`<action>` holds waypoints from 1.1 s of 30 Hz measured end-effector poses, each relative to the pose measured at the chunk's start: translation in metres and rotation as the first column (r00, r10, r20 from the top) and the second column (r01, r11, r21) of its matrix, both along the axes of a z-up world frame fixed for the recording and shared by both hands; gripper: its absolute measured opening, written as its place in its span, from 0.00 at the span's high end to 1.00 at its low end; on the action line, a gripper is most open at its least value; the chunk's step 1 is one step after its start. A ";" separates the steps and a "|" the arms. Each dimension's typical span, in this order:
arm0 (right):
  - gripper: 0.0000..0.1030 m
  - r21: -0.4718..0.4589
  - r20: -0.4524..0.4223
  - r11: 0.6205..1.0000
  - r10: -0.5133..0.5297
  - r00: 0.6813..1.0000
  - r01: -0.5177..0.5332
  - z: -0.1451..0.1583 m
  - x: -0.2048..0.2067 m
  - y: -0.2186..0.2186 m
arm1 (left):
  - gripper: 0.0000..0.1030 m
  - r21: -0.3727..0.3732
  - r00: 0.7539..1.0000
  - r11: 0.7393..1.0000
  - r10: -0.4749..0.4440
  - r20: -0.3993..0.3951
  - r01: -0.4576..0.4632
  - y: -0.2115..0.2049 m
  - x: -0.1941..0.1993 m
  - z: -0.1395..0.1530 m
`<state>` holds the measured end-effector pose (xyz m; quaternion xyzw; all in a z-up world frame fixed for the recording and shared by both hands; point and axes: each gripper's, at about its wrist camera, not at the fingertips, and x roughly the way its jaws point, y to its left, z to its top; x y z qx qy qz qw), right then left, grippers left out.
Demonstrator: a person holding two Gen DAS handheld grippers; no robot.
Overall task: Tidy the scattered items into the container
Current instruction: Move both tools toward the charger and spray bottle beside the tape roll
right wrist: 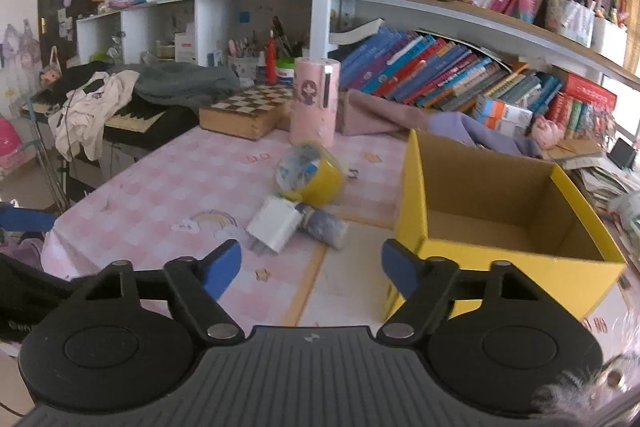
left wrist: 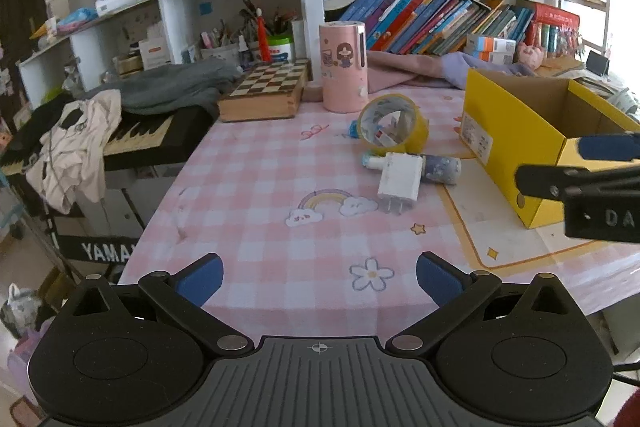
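Pink checked tablecloth [left wrist: 248, 163] under crowded bookshelves, that's the whole stage. Starting at the tongs: left gripper [left wrist: 319, 277] hangs over the near edge of the cloth, jaws spread wide, nothing between them. Right gripper [right wrist: 311, 269] is also parted with nothing in it, sitting right at the near corner of the yellow box [right wrist: 416, 187].

Everything else I'll place off that box. It looks empty from what the right wrist view shows of its floor. The scattered stuff is clumped just beside its left wall: a white charger [left wrist: 400, 179] nearest the grippers, prongs pointing back toward them, so its long axis runs roughly toward and away from the tongs. A small purple roll [left wrist: 440, 169] lies touching it, crosswise, and a yellow tape roll [left wrist: 394, 125] stands on edge just behind.

My guess: the charger goes first. It's ahead and slightly left of the right gripper, which looks nearer than the left one.
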<state>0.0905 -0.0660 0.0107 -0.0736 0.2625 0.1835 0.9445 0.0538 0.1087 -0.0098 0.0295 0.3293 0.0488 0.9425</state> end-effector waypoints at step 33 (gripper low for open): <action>0.24 0.003 -0.166 0.970 -0.240 0.956 0.244 -0.030 0.191 0.045 | 0.00 -0.010 0.991 0.993 -0.116 -0.073 0.116 -0.011 0.131 -0.024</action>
